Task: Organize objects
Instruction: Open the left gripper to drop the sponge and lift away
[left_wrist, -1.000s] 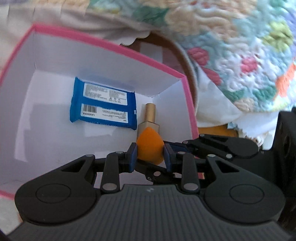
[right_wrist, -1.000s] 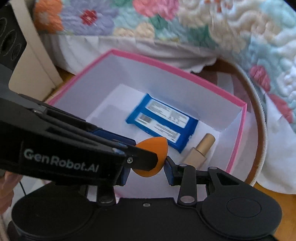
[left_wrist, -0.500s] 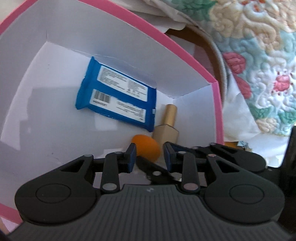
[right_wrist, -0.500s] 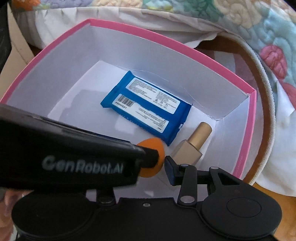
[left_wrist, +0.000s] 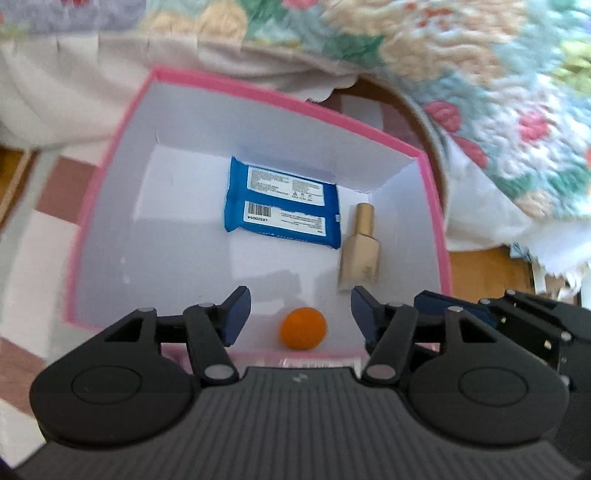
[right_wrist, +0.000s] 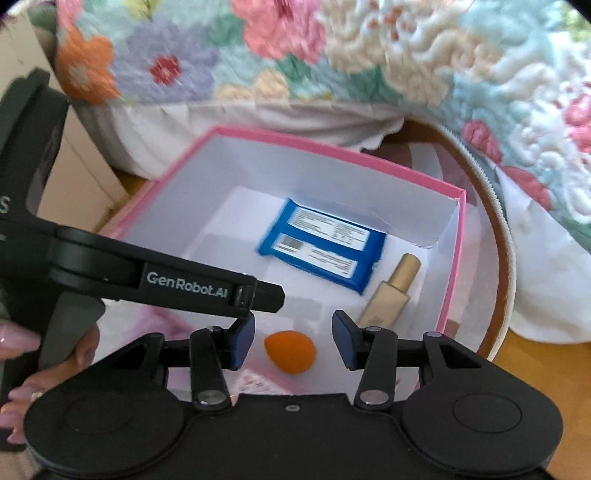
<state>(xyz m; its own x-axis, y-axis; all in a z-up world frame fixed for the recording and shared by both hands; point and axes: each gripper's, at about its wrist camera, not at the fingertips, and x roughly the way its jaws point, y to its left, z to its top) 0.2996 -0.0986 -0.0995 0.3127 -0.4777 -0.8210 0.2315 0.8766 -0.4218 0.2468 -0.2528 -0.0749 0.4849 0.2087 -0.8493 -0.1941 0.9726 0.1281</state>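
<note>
An orange makeup sponge (left_wrist: 303, 328) lies on the white floor of the pink-rimmed box (left_wrist: 122, 122), near its front wall; it also shows in the right wrist view (right_wrist: 290, 350). A blue wipes pack (left_wrist: 281, 205) and a gold foundation bottle (left_wrist: 359, 251) lie further back. My left gripper (left_wrist: 300, 310) is open and empty above the sponge. My right gripper (right_wrist: 292, 338) is open and empty, beside the left gripper (right_wrist: 258, 295).
The box (right_wrist: 452, 258) sits on a round wooden-rimmed tray (right_wrist: 502, 236). A floral quilt (right_wrist: 332, 48) hangs behind and to the right. A beige cardboard box (right_wrist: 77, 173) stands at the left. A checked cloth (left_wrist: 40, 229) lies left of the box.
My left gripper lowered the sponge into the box, opened and let it go, then drew back and up. The sponge now rests on the box floor. Both cameras have pulled away.
</note>
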